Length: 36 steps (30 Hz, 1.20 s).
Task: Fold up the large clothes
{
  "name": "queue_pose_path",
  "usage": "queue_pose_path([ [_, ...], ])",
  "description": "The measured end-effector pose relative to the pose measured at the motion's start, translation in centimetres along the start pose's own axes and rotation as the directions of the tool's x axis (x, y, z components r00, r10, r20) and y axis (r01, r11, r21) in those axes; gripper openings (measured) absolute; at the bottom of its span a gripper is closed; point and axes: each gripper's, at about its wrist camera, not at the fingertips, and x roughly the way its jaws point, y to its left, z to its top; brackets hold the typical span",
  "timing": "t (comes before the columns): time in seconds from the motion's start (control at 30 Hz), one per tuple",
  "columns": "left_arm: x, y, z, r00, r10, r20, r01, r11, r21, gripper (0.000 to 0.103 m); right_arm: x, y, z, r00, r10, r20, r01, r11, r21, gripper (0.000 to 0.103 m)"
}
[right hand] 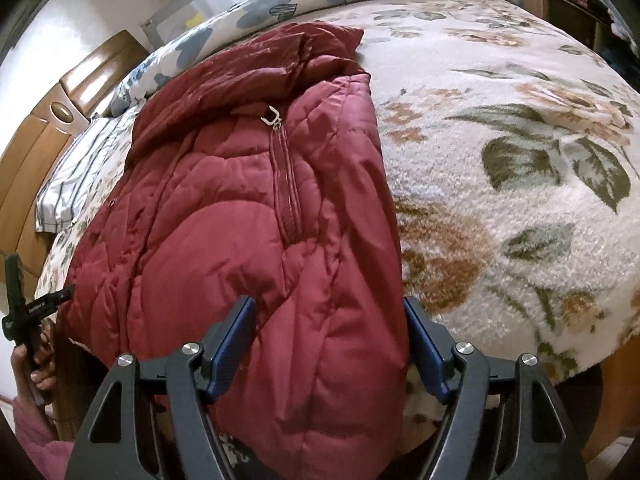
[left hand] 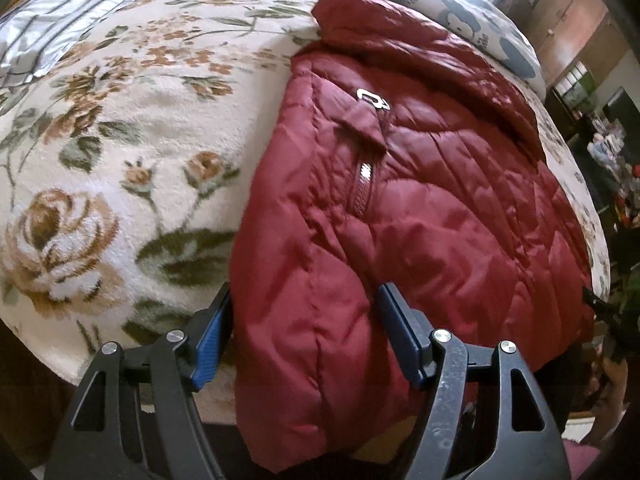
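Here, red jacket (left hand: 400, 208) on floral blanket (left hand: 120, 160), between both tools' spread jaws.

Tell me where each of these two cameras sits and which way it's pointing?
Left wrist view: sits on the left gripper, looking forward along its fingers over the red jacket on the floral blanket; both blue pads show, open around the jacket's hem.
Right wrist view: sits on the right gripper, facing the same jacket; its open pads show, plus the person's hand at left.
Shared: jacket, silver zipper pull, blanket.
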Motion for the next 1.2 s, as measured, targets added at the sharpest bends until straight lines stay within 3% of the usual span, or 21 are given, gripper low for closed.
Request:
queue_pose_path([
  [0.23,0.3,-1.7,-0.8,1.0,-0.009,-0.002,0.009,0.998,0.061,0.071,-0.1,0.3,-0.6,0.999,0.041,-0.024,-0.041,0.999,-0.003,0.074],
  [0.4,0.4,-1.8,-0.7,1.0,-0.027,-0.004,0.027,0.998,0.054,0.071,-0.2,1.1,-0.7,0.998,0.059,-0.03,-0.06,0.998,-0.035,0.074],
  [0.53,0.5,-1.7,-0.5,0.999,-0.038,-0.01,0.039,0.998,0.056,0.071,-0.2,0.4,-0.5,0.996,0.084,-0.027,-0.084,0.996,-0.004,0.067],
  [0.6,0.5,-2.0,-0.5,0.999,-0.041,-0.007,0.042,0.997,0.072,0.066,-0.2,0.2,-0.6,0.996,0.081,-0.027,-0.081,0.997,-0.002,0.06],
  [0.67,0.4,-2.4,-0.5,0.999,-0.053,-0.005,0.054,0.994,0.093,0.045,-0.2,0.0,-0.6,0.997,0.072,-0.026,-0.072,0.997,-0.001,0.048],
  [0.73,0.0,-3.1,-0.5,0.999,-0.046,0.007,0.045,0.992,0.12,0.033,-0.3,-0.1,-0.6,0.997,0.08,-0.024,-0.08,0.997,0.0,0.033],
  [0.83,-0.5,-3.7,-0.2,0.999,-0.041,0.026,0.037,0.99,0.136,0.02,-0.7,0.5,-0.4,0.996,0.088,-0.002,-0.088,0.996,-0.017,0.022],
  [1.2,-4.9,-4.2,2.4,0.972,-0.164,0.169,0.151,0.985,0.088,0.014,-4.7,2.3,2.2,0.971,0.177,0.163,-0.174,0.984,-0.033,0.017],
])
